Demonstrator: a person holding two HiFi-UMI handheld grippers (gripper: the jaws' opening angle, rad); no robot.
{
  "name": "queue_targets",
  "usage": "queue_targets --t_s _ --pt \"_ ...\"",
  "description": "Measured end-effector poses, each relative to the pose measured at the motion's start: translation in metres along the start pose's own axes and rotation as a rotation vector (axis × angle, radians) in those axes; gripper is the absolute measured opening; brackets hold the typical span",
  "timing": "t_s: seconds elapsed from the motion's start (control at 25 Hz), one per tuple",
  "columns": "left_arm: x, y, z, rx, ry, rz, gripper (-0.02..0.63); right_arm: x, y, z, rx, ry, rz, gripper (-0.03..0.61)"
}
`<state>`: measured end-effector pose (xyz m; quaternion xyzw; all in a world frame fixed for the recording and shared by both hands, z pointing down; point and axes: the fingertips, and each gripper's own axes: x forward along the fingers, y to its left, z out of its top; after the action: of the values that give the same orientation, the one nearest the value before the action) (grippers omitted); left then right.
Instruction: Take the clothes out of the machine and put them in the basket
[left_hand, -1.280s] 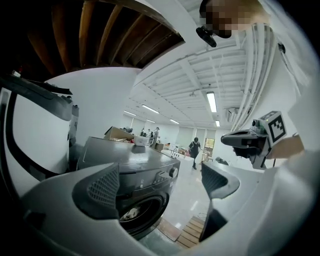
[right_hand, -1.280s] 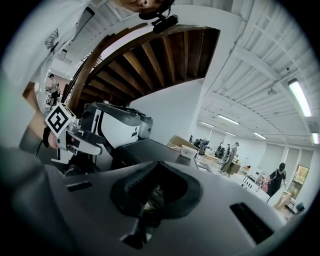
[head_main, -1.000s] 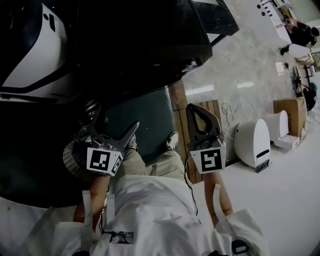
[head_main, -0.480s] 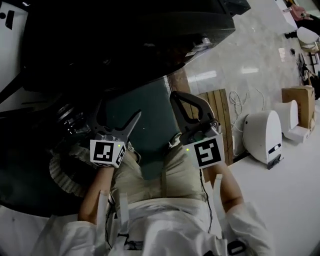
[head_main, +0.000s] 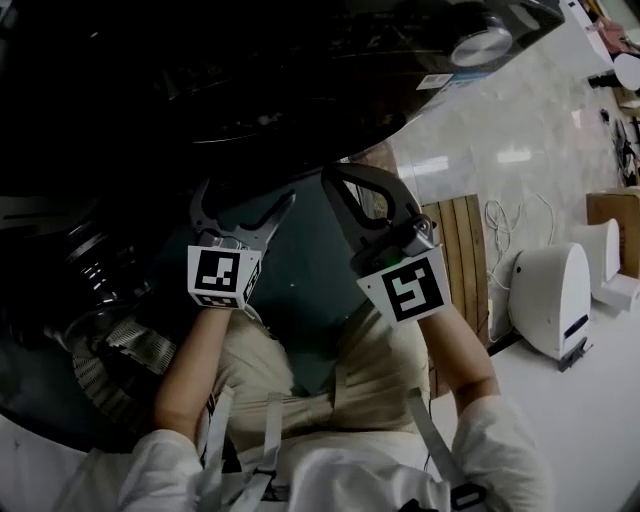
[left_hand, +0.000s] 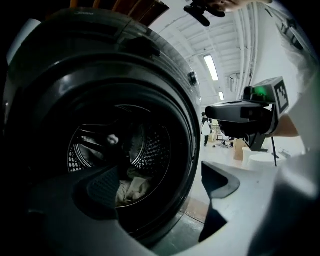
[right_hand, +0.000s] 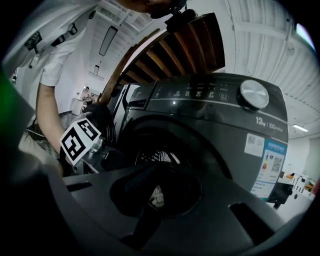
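The dark front-loading washing machine (head_main: 300, 90) fills the top of the head view, its round opening (left_hand: 125, 150) gaping in the left gripper view. Pale clothes (left_hand: 131, 187) lie at the bottom of the perforated drum, also glimpsed as a pale patch (right_hand: 156, 197) in the right gripper view. My left gripper (head_main: 243, 200) is open and empty just in front of the opening. Beside it, my right gripper (head_main: 337, 180) is shut with nothing in it, pointing at the machine's front. A woven basket (head_main: 105, 355) sits low at the left, partly hidden by my arm.
The control panel with a silver knob (right_hand: 255, 93) is above the opening. A wooden pallet (head_main: 460, 250), a white rounded device (head_main: 555, 295), floor cables (head_main: 500, 215) and a cardboard box (head_main: 615, 205) stand to the right. A green mat (head_main: 300, 270) lies below the grippers.
Both grippers have risen closer to the machine's opening as the person leaned in. The left stays open, the right shut. The basket now shows lower at the left.
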<state>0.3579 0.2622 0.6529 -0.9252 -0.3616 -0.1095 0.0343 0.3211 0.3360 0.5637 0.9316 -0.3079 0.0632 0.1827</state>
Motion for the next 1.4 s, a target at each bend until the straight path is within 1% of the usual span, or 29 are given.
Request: queue_targets --t_s 0.08,0.24,0.36,0.44,0.52,0.64,0.72,0.84,0.92,1.0,1.08,1.12,1.24,1.32,1.4 --pt "0.014 0.008 -0.018 0.035 -0.005 0.006 0.499 0.015 0.004 -0.019 -0.013 -0.026 0.011 0.015" --pt "0.049 0.029 -0.049 0.119 0.014 0.014 0.499 0.037 0.012 -0.052 -0.061 -0.075 0.038 0.015" --pt "0.074 0.048 -0.056 0.179 0.01 0.039 0.499 0.048 0.014 -0.072 -0.107 -0.099 0.046 0.015" --pt "0.09 0.055 -0.06 0.213 0.016 0.049 0.499 0.053 0.016 -0.083 -0.12 -0.12 0.046 0.015" --pt "0.104 0.056 -0.066 0.256 0.042 0.046 0.499 0.054 0.018 -0.091 -0.118 -0.148 0.05 0.015" --pt "0.123 0.06 -0.076 0.328 0.101 0.032 0.499 0.054 0.021 -0.1 -0.124 -0.181 0.056 0.015" --pt "0.136 0.072 -0.084 0.36 0.158 0.016 0.499 0.054 0.024 -0.103 -0.127 -0.196 0.054 0.015" --pt "0.156 0.084 -0.102 0.418 0.298 -0.014 0.499 0.047 0.024 -0.103 -0.117 -0.214 0.052 0.015" --pt "0.168 0.081 -0.114 0.475 0.387 -0.039 0.499 0.037 0.02 -0.108 -0.118 -0.205 0.057 0.015" --pt "0.182 0.079 -0.119 0.539 0.448 -0.064 0.499 0.028 0.011 -0.111 -0.12 -0.204 0.049 0.015" --pt "0.196 0.09 -0.124 0.613 0.512 -0.065 0.499 0.022 0.002 -0.112 -0.109 -0.222 0.027 0.015" --pt "0.2 0.097 -0.13 0.623 0.554 -0.066 0.499 0.019 -0.001 -0.113 -0.1 -0.232 0.015 0.015" --pt "0.208 0.109 -0.153 0.584 0.66 -0.108 0.499 0.008 -0.006 -0.12 -0.07 -0.25 -0.006 0.015" --pt "0.214 0.116 -0.165 0.602 0.733 -0.142 0.499 0.0 -0.008 -0.128 -0.062 -0.239 -0.012 0.015" --pt "0.217 0.123 -0.177 0.612 0.828 -0.175 0.499 -0.008 -0.01 -0.138 -0.065 -0.213 -0.018 0.015"
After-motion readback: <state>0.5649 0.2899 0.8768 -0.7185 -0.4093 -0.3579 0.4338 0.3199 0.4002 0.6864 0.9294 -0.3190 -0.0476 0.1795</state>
